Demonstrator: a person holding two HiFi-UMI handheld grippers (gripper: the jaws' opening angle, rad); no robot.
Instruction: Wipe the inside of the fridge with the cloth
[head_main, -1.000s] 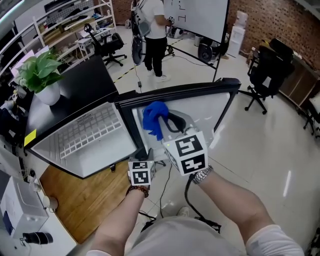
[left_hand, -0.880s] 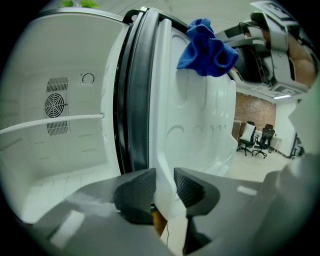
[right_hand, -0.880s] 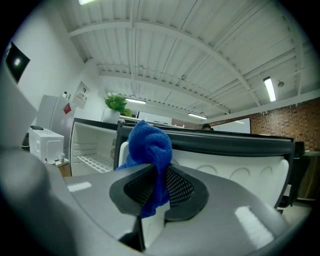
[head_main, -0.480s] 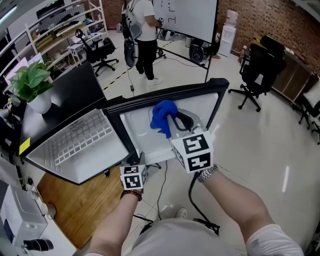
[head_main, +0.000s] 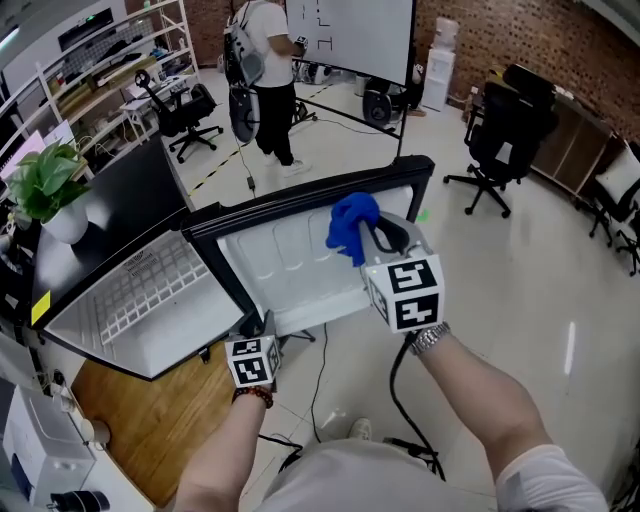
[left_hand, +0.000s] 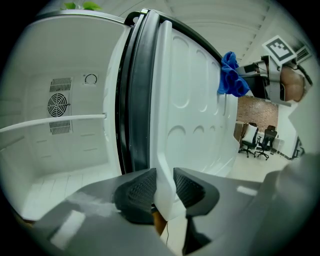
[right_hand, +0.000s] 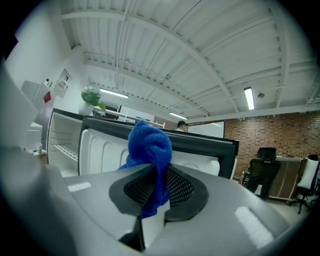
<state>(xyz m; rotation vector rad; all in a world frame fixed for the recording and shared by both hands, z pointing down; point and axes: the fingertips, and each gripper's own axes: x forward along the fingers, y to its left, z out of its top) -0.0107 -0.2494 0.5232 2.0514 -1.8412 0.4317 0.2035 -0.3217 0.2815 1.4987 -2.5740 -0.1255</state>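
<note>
Two hand-held grippers are busy. The left hand-held gripper (left_hand: 164, 186) pinches the white edge of the open door (head_main: 290, 262) of the fridge (head_main: 150, 335). The right hand-held gripper (right_hand: 159, 187) squeezes the blue cloth (right_hand: 149, 145), bunched up between its jaws. The cloth is up by the door's inner side, near its far end.

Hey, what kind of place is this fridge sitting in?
Probably an open-plan office or lab workspace, not a home kitchen: rolling office chairs, a whiteboard on a stand, and storage shelves stand around, with a brick wall behind.
</note>
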